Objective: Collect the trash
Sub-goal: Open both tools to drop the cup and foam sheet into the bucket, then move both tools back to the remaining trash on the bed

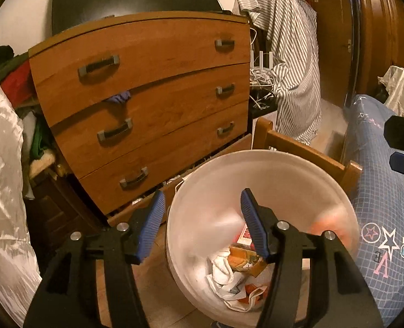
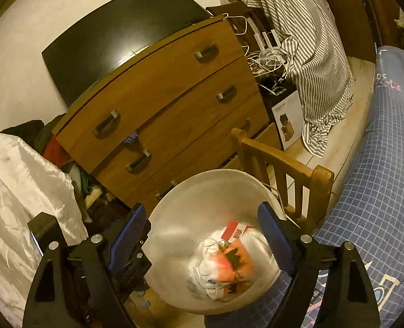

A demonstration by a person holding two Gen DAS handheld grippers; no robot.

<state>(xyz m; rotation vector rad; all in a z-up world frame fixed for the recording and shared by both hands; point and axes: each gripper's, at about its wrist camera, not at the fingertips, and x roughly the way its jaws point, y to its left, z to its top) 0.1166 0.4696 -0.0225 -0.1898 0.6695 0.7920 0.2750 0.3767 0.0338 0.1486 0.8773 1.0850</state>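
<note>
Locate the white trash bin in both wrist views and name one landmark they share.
Left wrist: white trash bin at lower centre-right, behind the right jaw.
Right wrist: bin at lower centre, between the jaws.
Shared landmark: wooden dresser behind the bin.

The bin [image 1: 259, 191] is looking like smooth white plastic, with crumpled paper trash [image 1: 243, 270] inside. The drawers [image 1: 147, 104] are showing shiny wood with metal handles [image 1: 99, 65]. A striped cloth shirt [image 1: 292, 54] is hanging soft; a white sheet [image 2: 18, 180] is gleaming like satin.

Warm dim indoor light, glare on dark screen [image 2: 125, 35], fisheye-warped edges, blurred bin [image 1: 259, 180]
</note>
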